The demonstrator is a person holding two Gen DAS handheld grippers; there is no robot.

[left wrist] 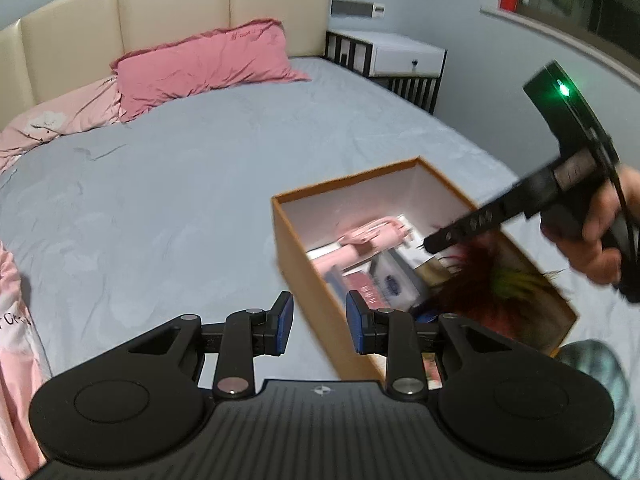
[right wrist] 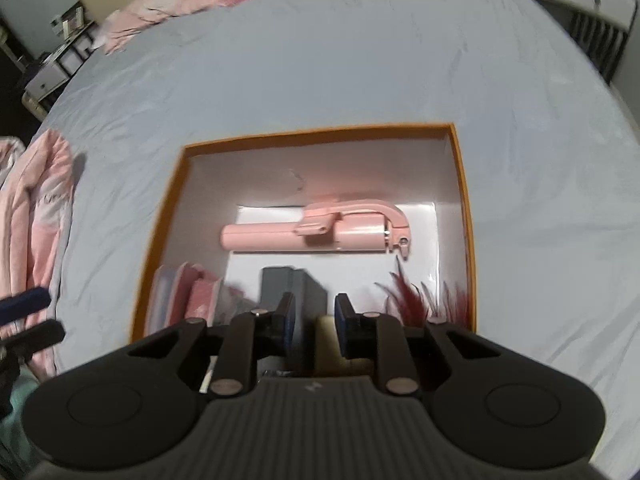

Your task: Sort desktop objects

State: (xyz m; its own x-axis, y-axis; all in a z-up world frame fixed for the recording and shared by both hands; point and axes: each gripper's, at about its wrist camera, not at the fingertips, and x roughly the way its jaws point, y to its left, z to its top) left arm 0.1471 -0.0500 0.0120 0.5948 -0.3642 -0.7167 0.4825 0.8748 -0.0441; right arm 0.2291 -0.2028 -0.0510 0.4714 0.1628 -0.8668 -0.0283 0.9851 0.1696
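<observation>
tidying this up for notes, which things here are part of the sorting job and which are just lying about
Part of the job:
orange box
pink selfie stick
feather toy
left gripper
right gripper

Just lying about:
pink pillow
pink quilt
bedside cabinet

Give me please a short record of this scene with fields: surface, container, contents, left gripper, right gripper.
surface: bed with grey sheet
container: open orange box, white inside
contents: pink folding device, red feathers, dark grey block, pink packets
left gripper: jaws apart, empty, beside the box's near wall
right gripper: jaws apart, nothing pressed between the pads, above the box
</observation>
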